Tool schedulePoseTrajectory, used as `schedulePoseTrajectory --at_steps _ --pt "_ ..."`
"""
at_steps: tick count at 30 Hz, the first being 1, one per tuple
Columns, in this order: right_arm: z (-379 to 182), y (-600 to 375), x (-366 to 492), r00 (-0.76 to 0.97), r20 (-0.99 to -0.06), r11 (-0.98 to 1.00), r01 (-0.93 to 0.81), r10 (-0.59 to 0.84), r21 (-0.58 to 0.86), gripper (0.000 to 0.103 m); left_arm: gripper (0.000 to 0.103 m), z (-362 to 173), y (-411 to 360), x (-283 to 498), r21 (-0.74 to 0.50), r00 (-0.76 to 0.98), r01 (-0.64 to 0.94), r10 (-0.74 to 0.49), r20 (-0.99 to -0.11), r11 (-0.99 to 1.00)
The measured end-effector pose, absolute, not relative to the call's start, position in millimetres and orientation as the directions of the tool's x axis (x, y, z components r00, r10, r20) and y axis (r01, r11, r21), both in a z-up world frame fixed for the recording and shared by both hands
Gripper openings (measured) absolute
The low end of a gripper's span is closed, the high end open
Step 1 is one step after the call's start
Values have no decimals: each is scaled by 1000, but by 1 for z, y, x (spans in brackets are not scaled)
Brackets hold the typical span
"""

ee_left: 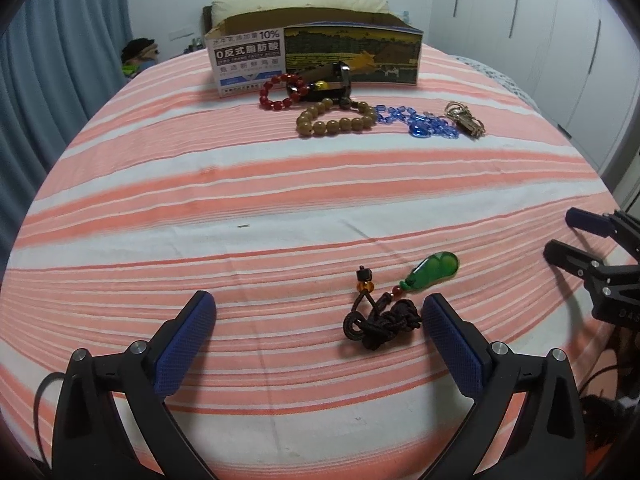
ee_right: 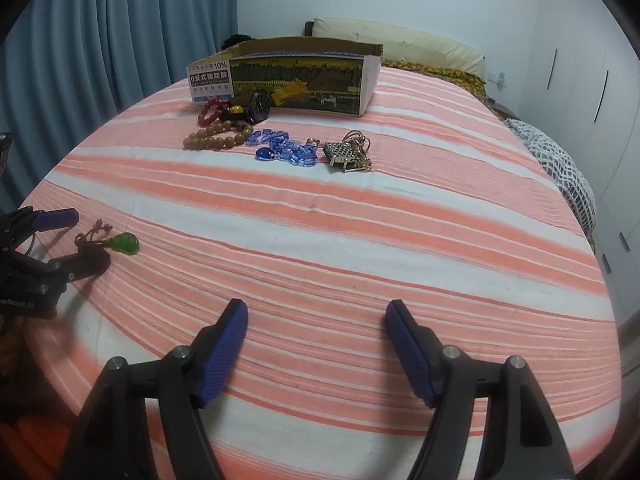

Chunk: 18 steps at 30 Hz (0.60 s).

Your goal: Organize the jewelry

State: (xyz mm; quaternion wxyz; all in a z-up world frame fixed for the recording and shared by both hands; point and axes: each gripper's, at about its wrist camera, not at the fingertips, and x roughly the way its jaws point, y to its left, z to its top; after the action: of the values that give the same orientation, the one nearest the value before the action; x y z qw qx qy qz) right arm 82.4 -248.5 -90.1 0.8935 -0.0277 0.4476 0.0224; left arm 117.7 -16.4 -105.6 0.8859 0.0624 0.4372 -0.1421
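Note:
A green pendant (ee_left: 434, 271) on a dark knotted cord (ee_left: 382, 322) lies on the striped bedcover just ahead of my open, empty left gripper (ee_left: 318, 312); it also shows in the right wrist view (ee_right: 126, 243). Farther back lie a red bead bracelet (ee_left: 280, 91), a tan bead bracelet (ee_left: 334, 119), a blue crystal chain (ee_left: 418, 122), a metal keychain (ee_left: 466, 120) and a black watch (ee_left: 326, 84), in front of an open cardboard box (ee_left: 316, 56). My right gripper (ee_right: 316, 318) is open and empty over bare cover.
The bed's striped cover (ee_right: 360, 240) fills both views. A pillow (ee_right: 400, 40) lies behind the box. Blue curtains (ee_right: 100, 40) hang on the left, white wardrobes (ee_left: 540, 40) stand on the right. A netted white item (ee_right: 560, 164) lies at the bed's right edge.

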Motion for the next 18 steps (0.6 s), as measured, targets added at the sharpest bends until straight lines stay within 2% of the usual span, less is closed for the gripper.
schedulePoseTrajectory --at_steps 10,13,18 --pt "-85 -263 109 522 -851 996 -86 65 24 73 103 -106 -14 119 -11 584 281 -180 -792 960" --pt "-84 -276 135 507 -855 994 -76 109 81 73 103 -106 -14 120 -10 584 282 -180 -791 959" --pt "-89 -284 187 485 -865 991 -96 125 89 72 103 -106 -14 120 -9 581 283 -179 -794 959"
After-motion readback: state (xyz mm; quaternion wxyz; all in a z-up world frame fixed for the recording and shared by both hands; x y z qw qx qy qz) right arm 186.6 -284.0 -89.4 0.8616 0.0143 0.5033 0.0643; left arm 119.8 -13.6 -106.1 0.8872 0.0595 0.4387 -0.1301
